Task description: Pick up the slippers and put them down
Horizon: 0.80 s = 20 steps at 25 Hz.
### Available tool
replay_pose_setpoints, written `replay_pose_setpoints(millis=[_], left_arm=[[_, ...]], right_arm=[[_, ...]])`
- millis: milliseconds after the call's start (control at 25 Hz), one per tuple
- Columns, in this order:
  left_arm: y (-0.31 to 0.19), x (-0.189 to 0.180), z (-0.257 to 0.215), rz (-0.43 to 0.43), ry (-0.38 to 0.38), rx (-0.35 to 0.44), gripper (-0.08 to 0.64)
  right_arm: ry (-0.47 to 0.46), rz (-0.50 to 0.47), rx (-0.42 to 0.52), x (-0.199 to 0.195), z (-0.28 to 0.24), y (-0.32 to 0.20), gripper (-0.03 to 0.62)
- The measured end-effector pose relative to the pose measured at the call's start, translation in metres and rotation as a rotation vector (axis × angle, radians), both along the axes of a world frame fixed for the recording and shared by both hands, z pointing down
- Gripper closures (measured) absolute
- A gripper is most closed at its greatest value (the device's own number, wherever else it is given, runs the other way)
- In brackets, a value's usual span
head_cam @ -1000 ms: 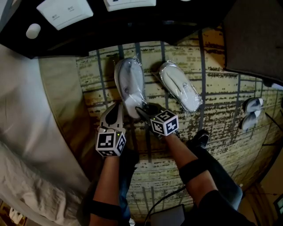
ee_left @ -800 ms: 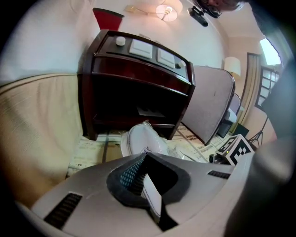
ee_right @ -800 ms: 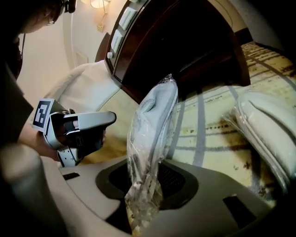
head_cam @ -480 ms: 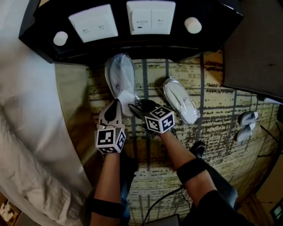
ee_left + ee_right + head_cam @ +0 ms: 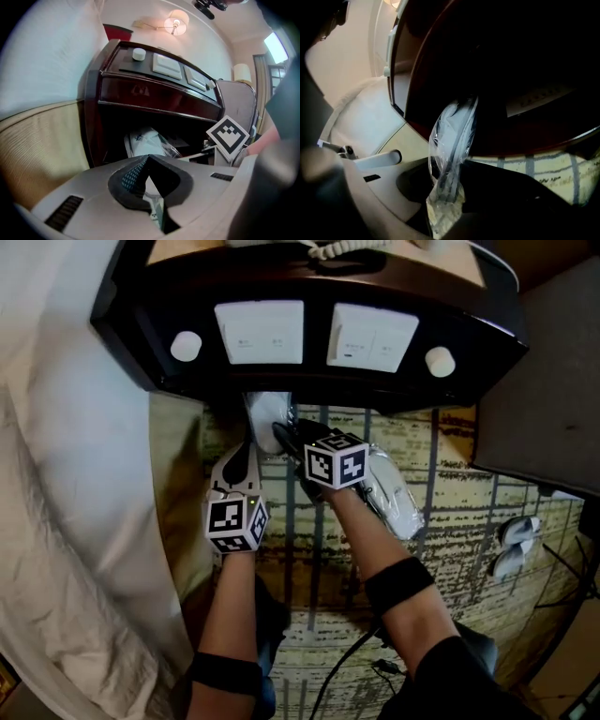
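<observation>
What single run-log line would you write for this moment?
right gripper: shut on wrapped slipper | held at nightstand opening | left gripper: shut, empty | second slipper: on carpet

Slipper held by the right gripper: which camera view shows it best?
Right gripper view: the wrapped slipper stands close, clamped between the jaws. Left gripper view shows it farther off, under the nightstand. Head view shows only a small white part.

Black bands wrap both forearms; black-and-white marker cubes top the hand-held grippers.
</observation>
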State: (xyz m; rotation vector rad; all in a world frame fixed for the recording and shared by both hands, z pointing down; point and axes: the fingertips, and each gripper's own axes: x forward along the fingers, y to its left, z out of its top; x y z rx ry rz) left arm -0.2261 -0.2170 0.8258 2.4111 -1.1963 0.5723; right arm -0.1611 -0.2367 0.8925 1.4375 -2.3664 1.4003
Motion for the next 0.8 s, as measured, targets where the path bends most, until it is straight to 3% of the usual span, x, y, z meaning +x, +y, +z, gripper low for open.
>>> replay_pose_setpoints(millis=[440, 600, 680, 800], left_arm=[[-0.022, -0.01, 0.003, -0.031, 0.022, 0.034, 0.558], [-0.021, -0.018, 0.004, -0.038, 0.024, 0.04, 0.558], [-0.02, -0.02, 0.005, -0.04, 0.025, 0.037, 0.558], [-0.016, -0.022, 0.005, -0.043, 0.025, 0.035, 0.558]], right_arm=[[-0.007, 0.162, 0.003, 0.022, 0.001, -0.067, 0.425], [0.039, 0.233, 0.003, 0.024, 0.004, -0.076, 0.407], [0.102, 0.237, 0.0, 0.024, 0.008, -0.078, 0.377], [0.256, 0.207, -0.002, 0.026, 0.016, -0.073, 0.225]])
